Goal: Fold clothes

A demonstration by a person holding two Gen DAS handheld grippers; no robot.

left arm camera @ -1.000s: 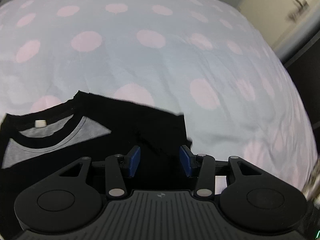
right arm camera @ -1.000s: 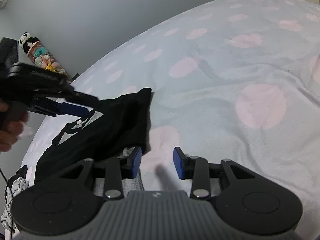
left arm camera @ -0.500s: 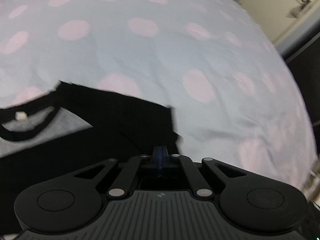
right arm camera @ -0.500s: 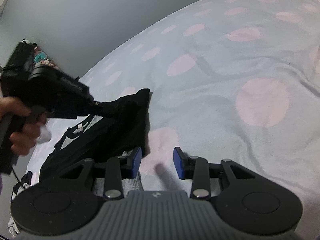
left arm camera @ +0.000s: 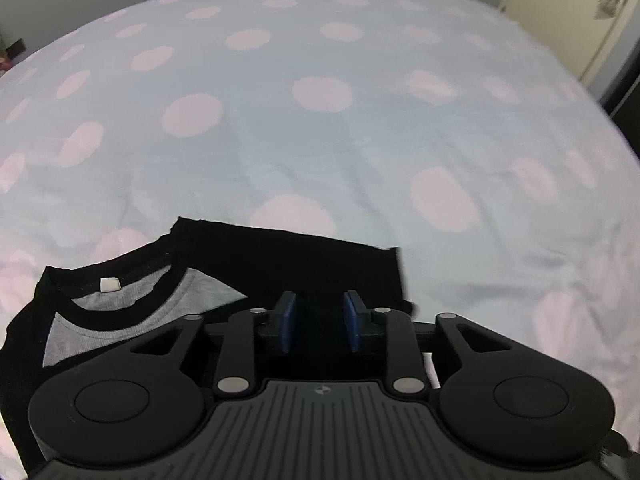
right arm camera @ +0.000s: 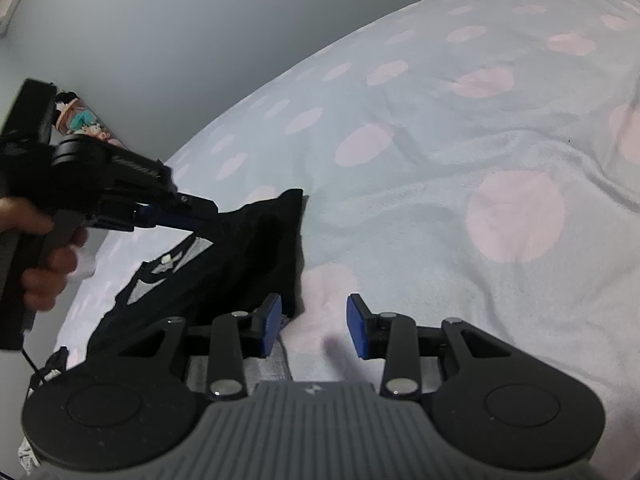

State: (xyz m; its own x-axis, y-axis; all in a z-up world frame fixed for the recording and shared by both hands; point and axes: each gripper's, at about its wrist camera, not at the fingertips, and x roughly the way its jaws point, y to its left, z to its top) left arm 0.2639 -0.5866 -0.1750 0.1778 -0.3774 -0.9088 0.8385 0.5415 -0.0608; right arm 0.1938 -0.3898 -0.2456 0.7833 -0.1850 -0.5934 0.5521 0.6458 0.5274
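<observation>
We have the black T-shirt with grey neckline panel [left arm camera: 224,280] part-folded near the polka-dot bedspread's [left arm camera: 320,140] near edge. Our left gripper [left arm camera: 319,322] is opening over black cloth; our right gripper [right arm camera: 314,326] hangs part-open, empty. More folds remain.

Your left gripper [left arm camera: 320,326] and right gripper [right arm camera: 314,326] looked alike: black ribbed housings, two round black discs each, silver screws on black link arms, blue pads on the fingers [right arm camera: 269,324]. A thin black cable [right arm camera: 34,364] trailed below your left hand [right arm camera: 42,256].
</observation>
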